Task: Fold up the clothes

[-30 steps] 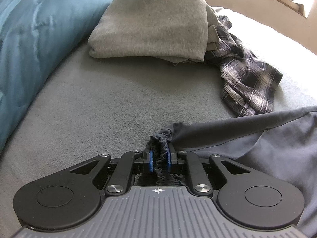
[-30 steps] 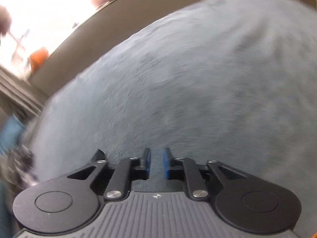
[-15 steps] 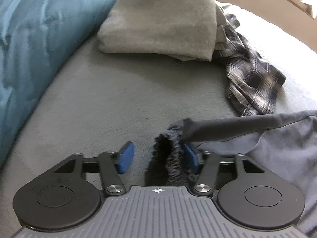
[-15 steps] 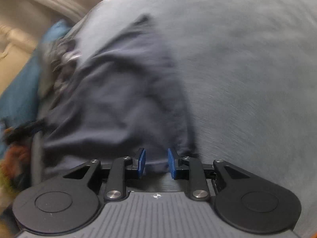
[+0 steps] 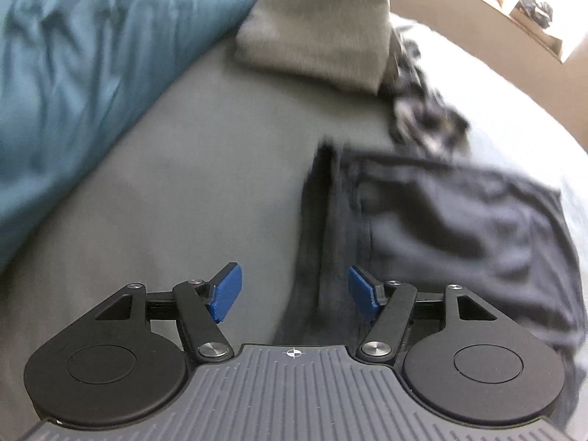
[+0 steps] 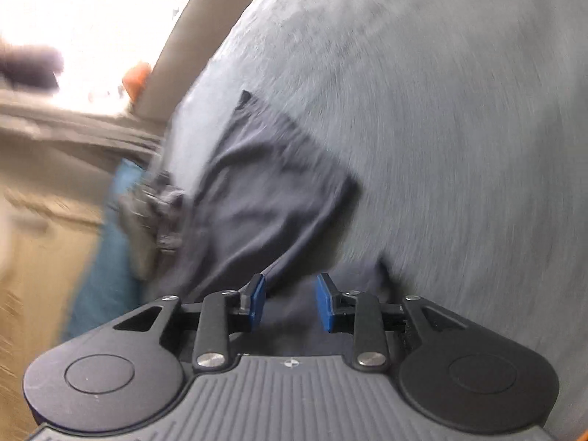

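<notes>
The dark navy garment (image 5: 459,228) is lying spread on the grey bed cover (image 5: 191,183), and I am reading it as the piece in hand, though both views are smeared by motion. In the left wrist view its gathered edge, which looks like a waistband (image 5: 323,220), is running as a long dark strip straight away from my left gripper (image 5: 292,292), passing between the two blue pads without touching either. That gripper is standing wide open and gripping nothing; the rest of the cloth is fanning out to the right of the strip.

In the right wrist view my right gripper (image 6: 290,303) is also parted, less widely, and empty, with the navy cloth (image 6: 264,198) lying just ahead of and under its fingertips and stretching away up and to the left. I cannot tell whether the pads are brushing the fabric.

So the long axis of the band is lining up with my left gripper's own forward line, and the left is sitting nearer that edge while the right is sitting at a far corner or hem. Whether this piece is flat for a fold or has just had one laid, I cannot settle.

A folded grey garment (image 5: 316,29) and a crumpled plaid one (image 5: 422,110) are resting further back, beside a blue duvet (image 5: 73,73).
</notes>
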A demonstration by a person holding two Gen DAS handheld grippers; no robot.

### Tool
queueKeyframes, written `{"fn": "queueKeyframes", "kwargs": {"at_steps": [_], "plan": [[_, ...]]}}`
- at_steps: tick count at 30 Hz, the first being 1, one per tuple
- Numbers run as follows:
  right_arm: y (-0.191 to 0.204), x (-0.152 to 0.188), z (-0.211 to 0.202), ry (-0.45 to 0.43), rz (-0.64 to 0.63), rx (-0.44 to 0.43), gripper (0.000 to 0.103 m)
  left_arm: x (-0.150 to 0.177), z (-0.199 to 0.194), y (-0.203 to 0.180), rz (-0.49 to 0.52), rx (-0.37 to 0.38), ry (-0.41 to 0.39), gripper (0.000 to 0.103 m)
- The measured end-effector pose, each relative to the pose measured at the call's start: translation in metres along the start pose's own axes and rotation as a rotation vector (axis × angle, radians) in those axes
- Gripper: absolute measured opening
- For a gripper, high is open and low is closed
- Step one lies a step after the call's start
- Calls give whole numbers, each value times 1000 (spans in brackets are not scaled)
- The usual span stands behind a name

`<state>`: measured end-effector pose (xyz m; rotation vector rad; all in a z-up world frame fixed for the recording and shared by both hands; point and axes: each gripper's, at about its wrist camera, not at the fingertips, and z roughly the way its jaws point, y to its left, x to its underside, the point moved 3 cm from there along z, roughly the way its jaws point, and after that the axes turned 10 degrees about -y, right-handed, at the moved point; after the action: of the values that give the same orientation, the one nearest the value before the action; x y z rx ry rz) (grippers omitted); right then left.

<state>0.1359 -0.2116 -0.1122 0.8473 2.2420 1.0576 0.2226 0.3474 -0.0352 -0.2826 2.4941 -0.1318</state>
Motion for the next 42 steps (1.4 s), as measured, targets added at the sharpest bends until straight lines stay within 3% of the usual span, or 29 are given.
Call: {"fn": "queueKeyframes", "kwargs": {"at_steps": [6,12,16,25,28,34,42], "plan": [[-33,50,-43,7,156,-34,38,81,-38,11,-42,25,111,64],[-72,98,-86,-8,324,-51,41,131,-59,18,-149,23,120,64],[-92,128,-106,-19,413,-23,43,143,-68,25,-202,23,105,64],[-121,182,-120,18,509,57,45,158,-72,35,-195,-3,98,64],[-125,196,-121,25,509,85,51,160,-71,36,-190,-7,93,64],[-128,199,-104,-22,542,83,54,160,-66,38,-219,17,72,64],[-124,194,-96,-77,539,80,51,157,-55,50,-384,49,44,64]]}}
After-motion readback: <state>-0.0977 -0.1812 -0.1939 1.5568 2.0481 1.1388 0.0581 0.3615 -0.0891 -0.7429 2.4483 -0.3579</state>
